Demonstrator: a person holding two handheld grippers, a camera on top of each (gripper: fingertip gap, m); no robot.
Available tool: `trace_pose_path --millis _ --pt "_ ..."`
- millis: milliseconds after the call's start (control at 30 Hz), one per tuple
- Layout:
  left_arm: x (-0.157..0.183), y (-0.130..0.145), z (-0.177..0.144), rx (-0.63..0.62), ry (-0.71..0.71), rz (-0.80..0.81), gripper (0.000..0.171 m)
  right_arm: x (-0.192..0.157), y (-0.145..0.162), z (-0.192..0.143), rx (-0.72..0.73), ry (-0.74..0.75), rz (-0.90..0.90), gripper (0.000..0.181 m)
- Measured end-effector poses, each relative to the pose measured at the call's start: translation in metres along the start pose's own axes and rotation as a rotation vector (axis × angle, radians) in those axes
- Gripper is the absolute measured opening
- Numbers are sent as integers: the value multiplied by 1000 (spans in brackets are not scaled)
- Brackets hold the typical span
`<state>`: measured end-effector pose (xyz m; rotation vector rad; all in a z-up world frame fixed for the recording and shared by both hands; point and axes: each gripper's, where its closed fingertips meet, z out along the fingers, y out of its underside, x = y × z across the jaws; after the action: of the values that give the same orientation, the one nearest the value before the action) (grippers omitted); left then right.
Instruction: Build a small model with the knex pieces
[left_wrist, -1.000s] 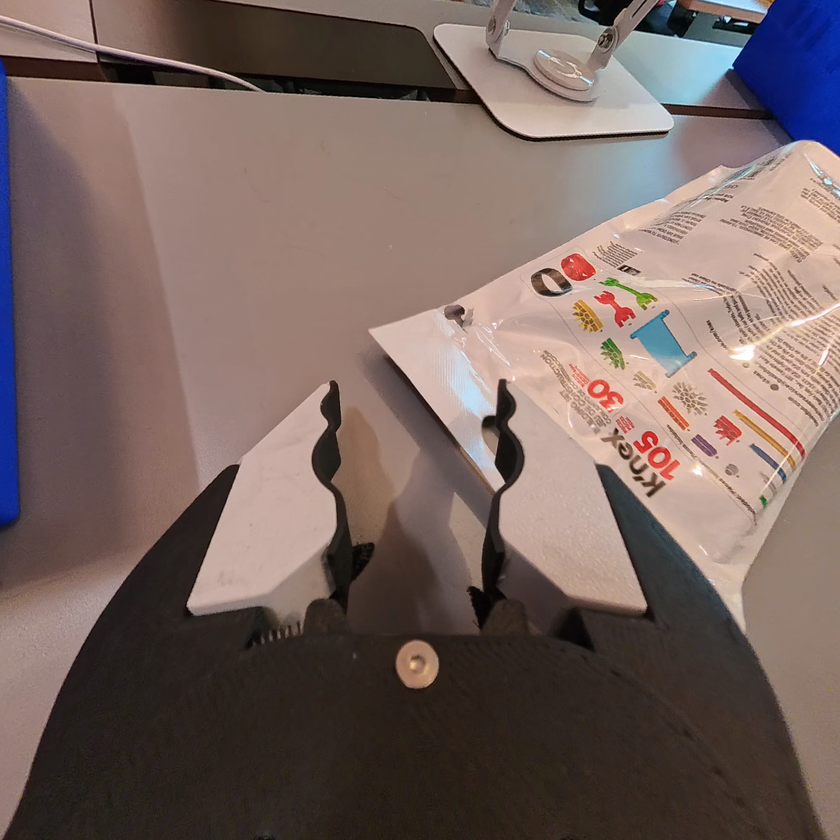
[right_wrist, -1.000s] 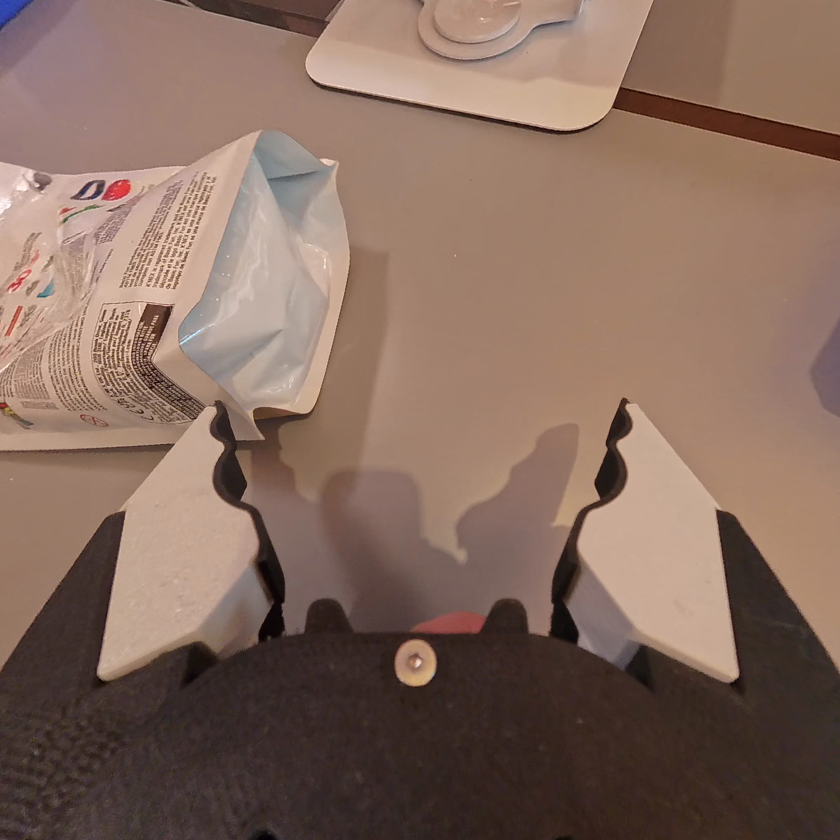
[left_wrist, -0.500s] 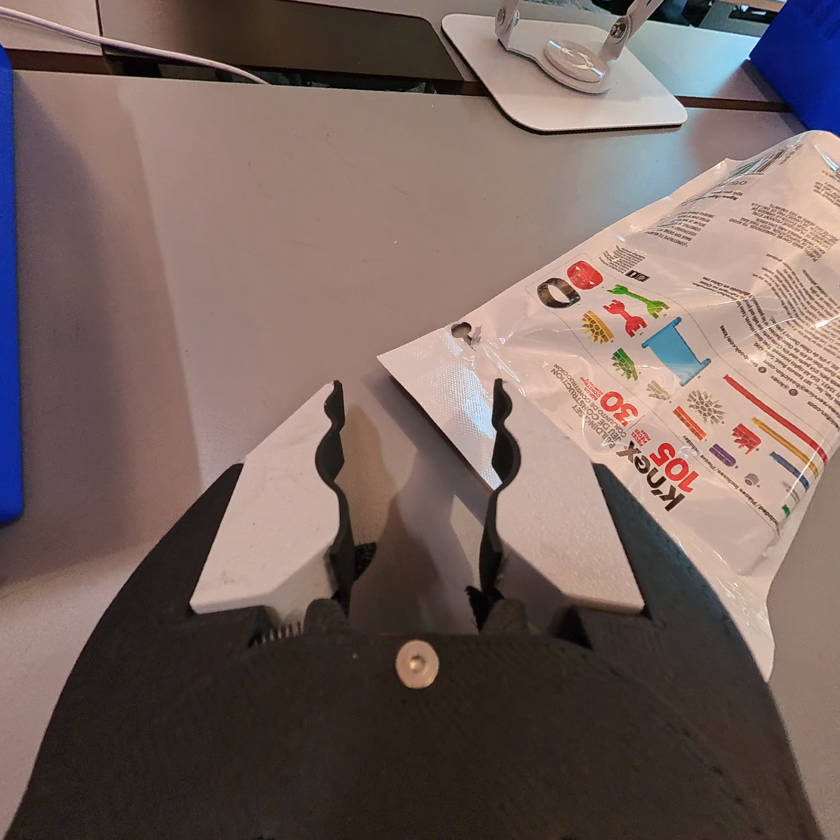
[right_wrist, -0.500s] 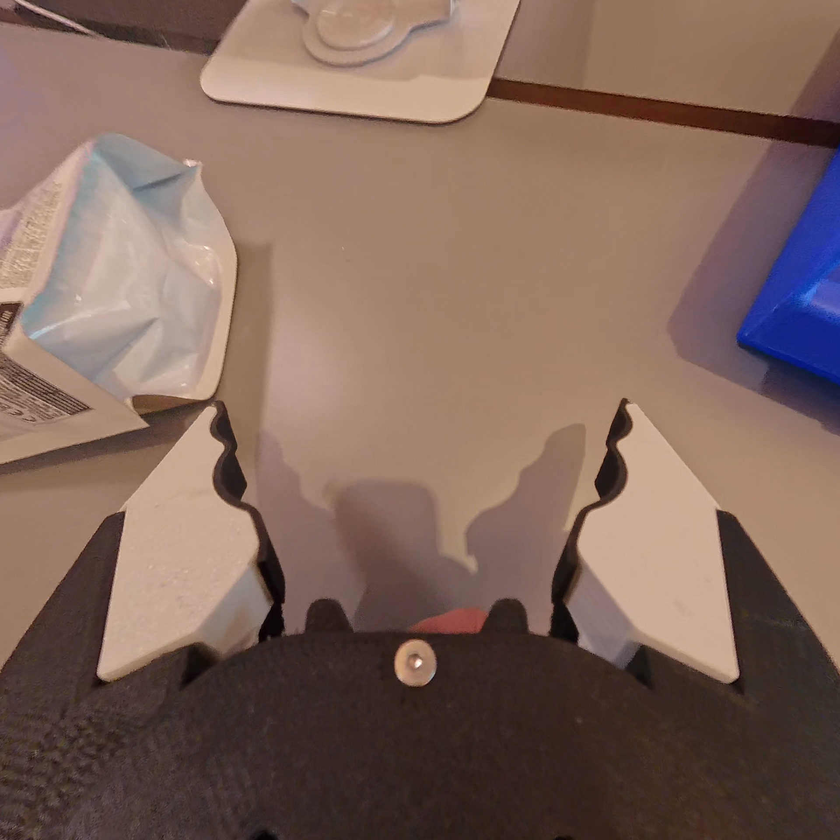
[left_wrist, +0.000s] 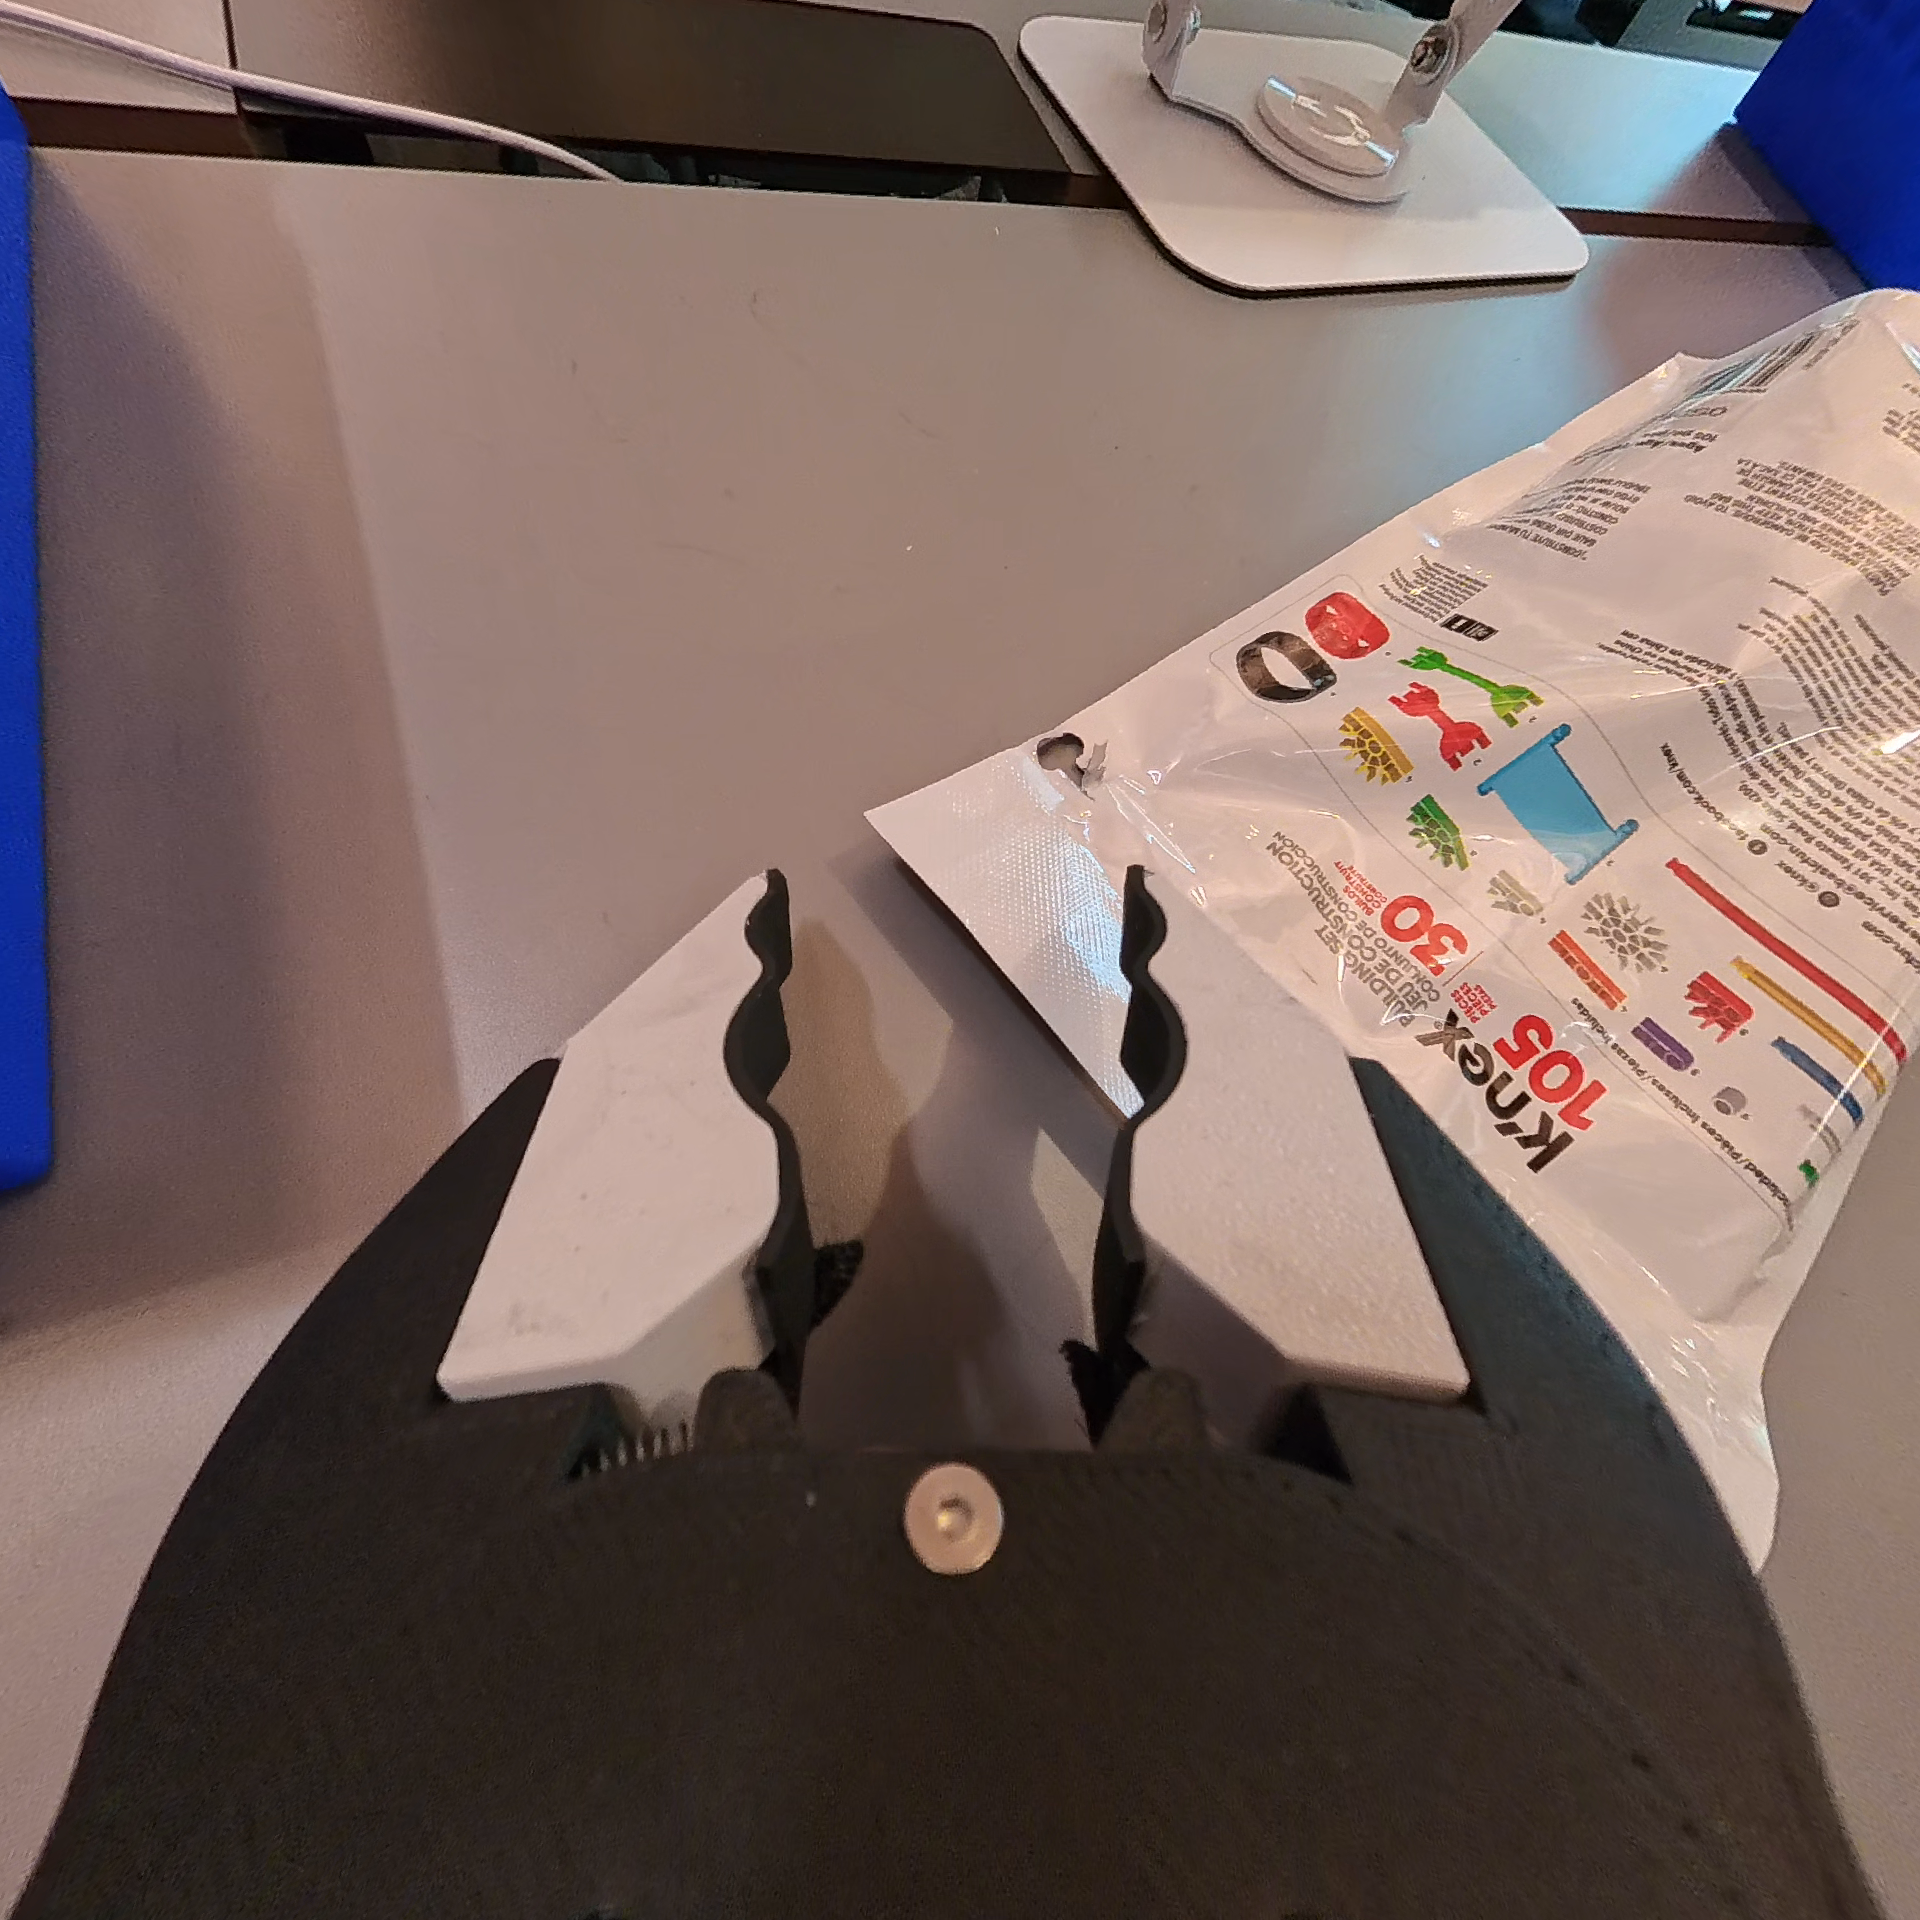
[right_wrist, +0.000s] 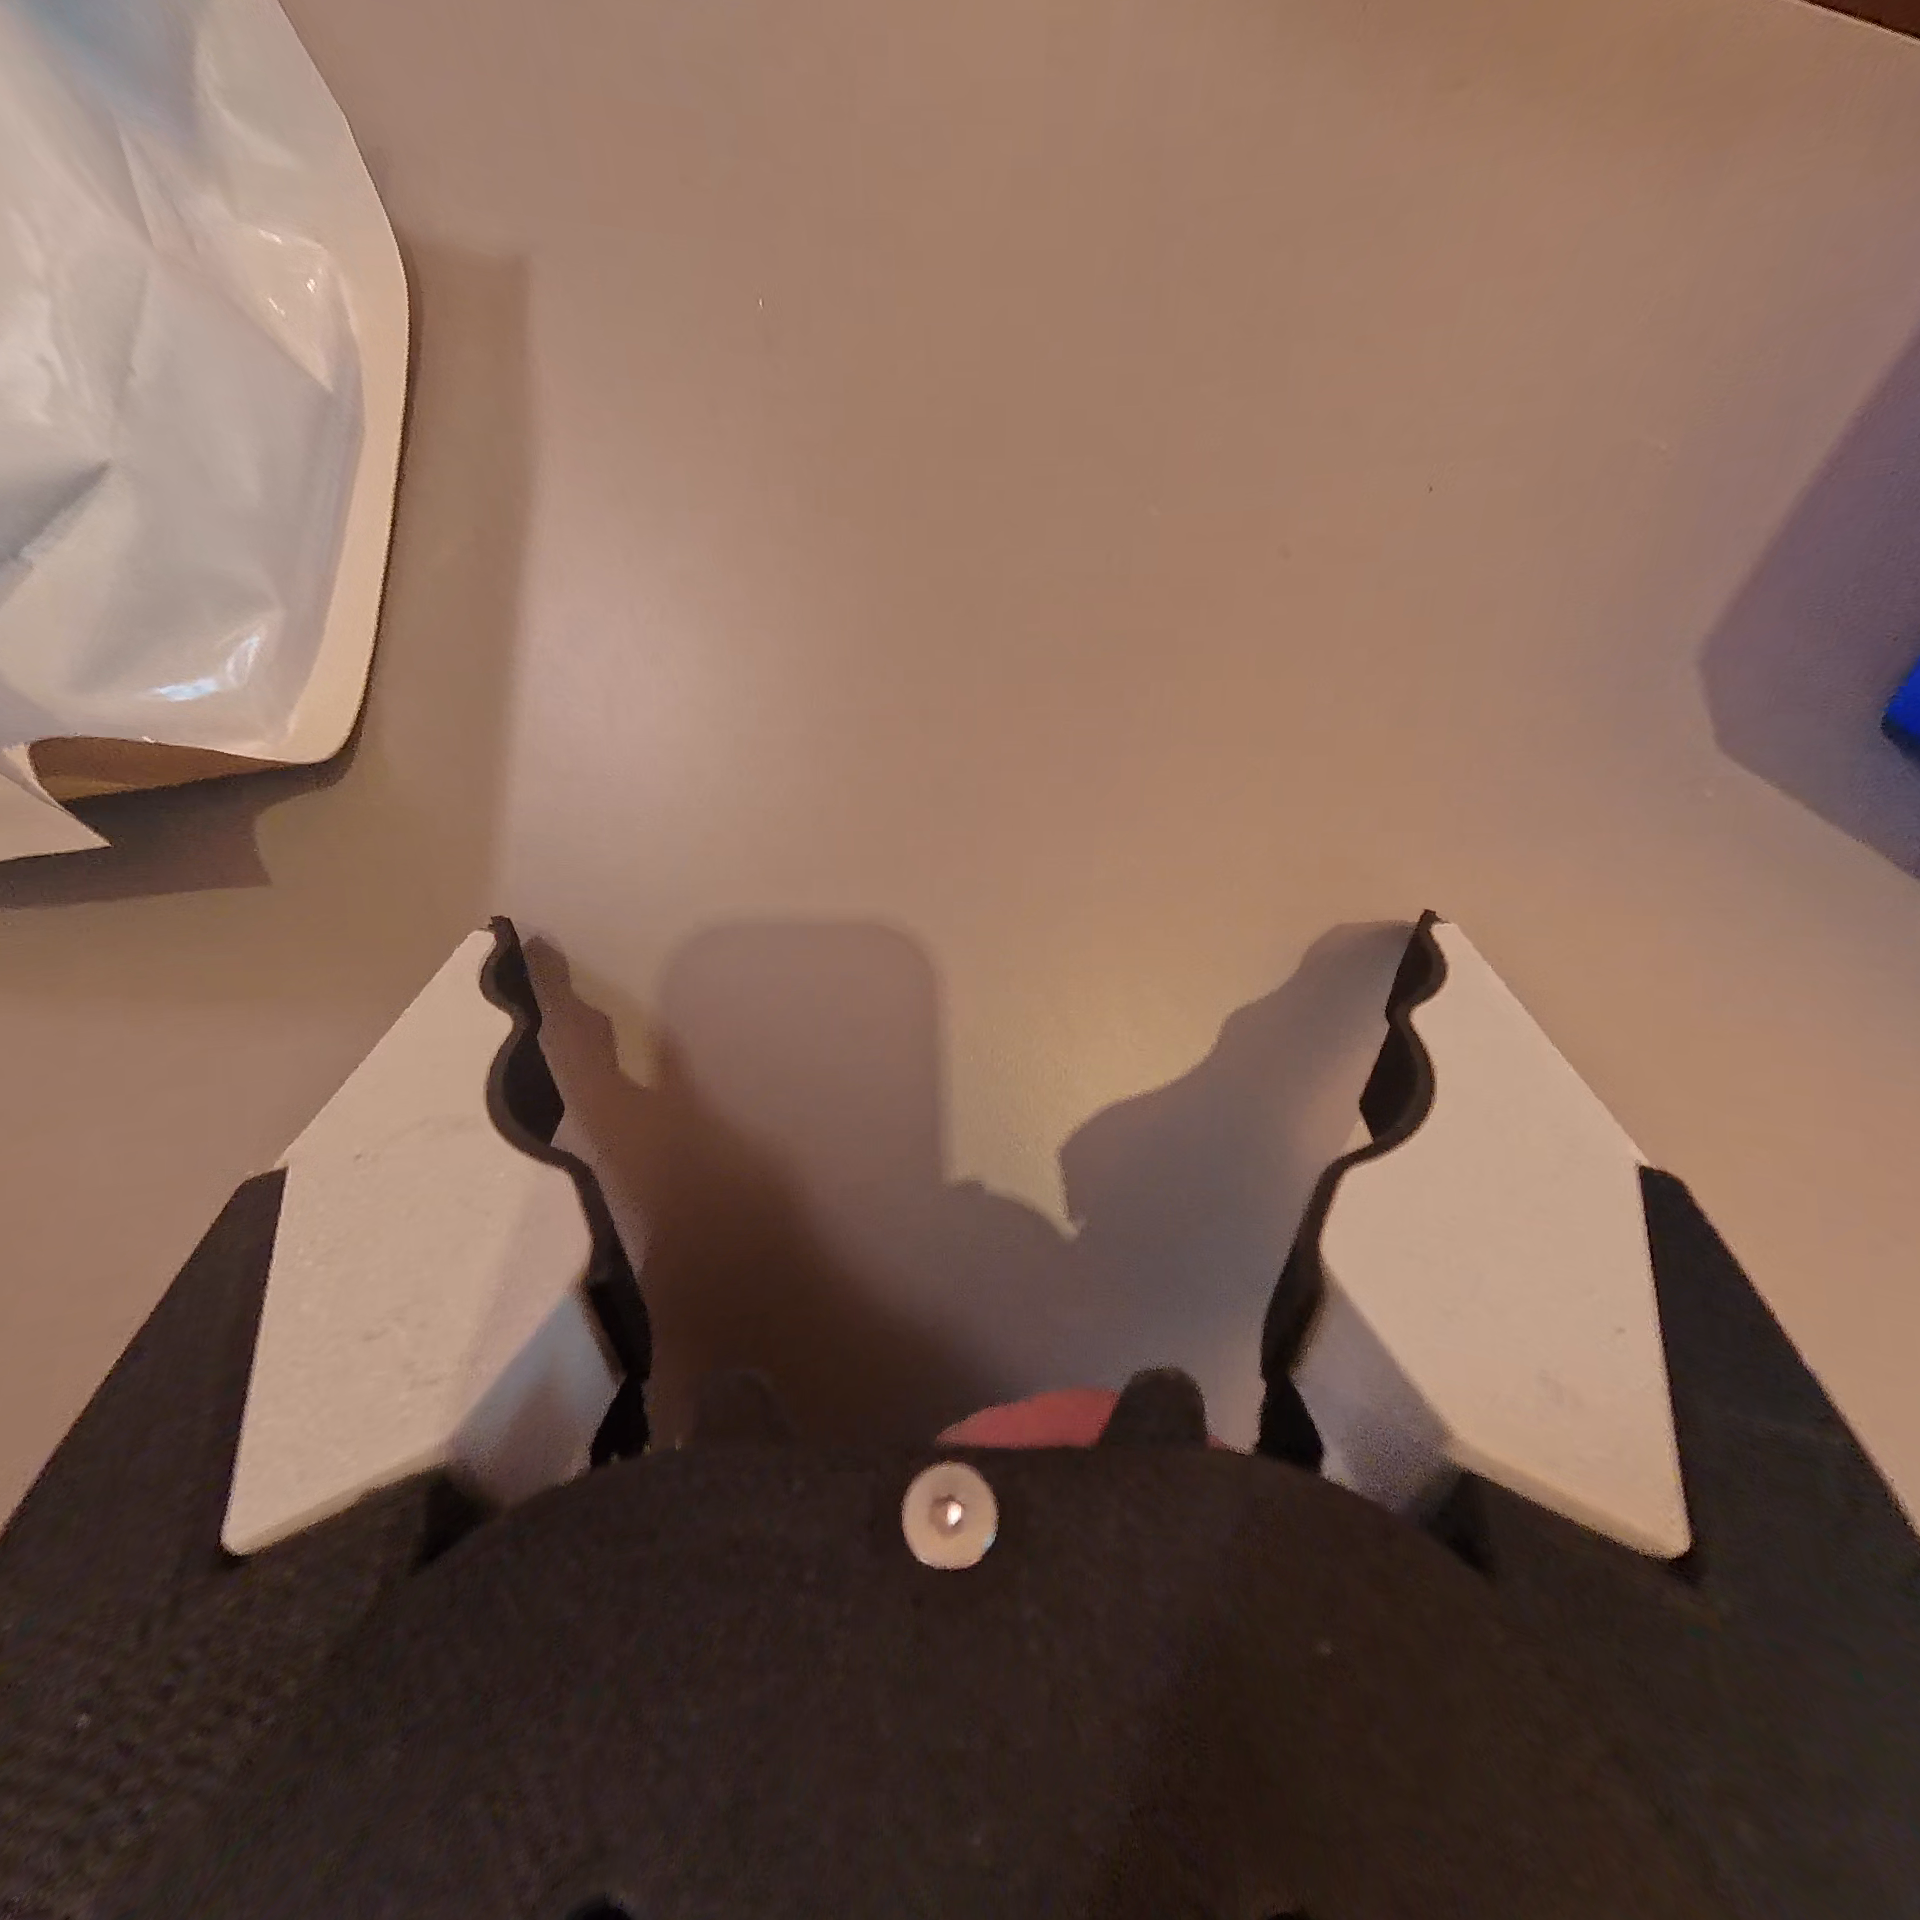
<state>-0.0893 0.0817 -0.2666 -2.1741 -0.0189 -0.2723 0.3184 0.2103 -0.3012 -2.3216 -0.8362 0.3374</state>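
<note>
- Grey matte tabletop (left_wrist: 727, 520) lay under both tools, with nothing gripped by either.
- White glossy plastic bag (left_wrist: 1507, 831) printed with coloured toy parts lay flat, its sealed corner between the left gripper (left_wrist: 951, 894) jaws, which stood part-spread and unclamped.
- Right gripper (right_wrist: 961, 925), jaws wide apart, hovered over bare table; bag's open mouth (right_wrist: 177, 416) lay ahead-left.
- Only the left view showed the white flat stand base (left_wrist: 1299, 208); only the right, a blue corner (right_wrist: 1903, 707).

Glossy plastic bag (left_wrist: 1507, 831) on smooth matt table (left_wrist: 727, 520).
</note>
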Motion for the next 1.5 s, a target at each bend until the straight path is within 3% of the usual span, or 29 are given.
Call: trace_pose_path --millis 1000,1100,1500 --pt "3 2 2 -17 19 5 55 -4 -7 4 44 13 -6 152" --pt "3 2 2 -17 20 4 55 -10 -8 2 60 2 -37 144" --pt "3 2 2 -22 22 3 55 -9 -6 -30 157 -14 -4 155"
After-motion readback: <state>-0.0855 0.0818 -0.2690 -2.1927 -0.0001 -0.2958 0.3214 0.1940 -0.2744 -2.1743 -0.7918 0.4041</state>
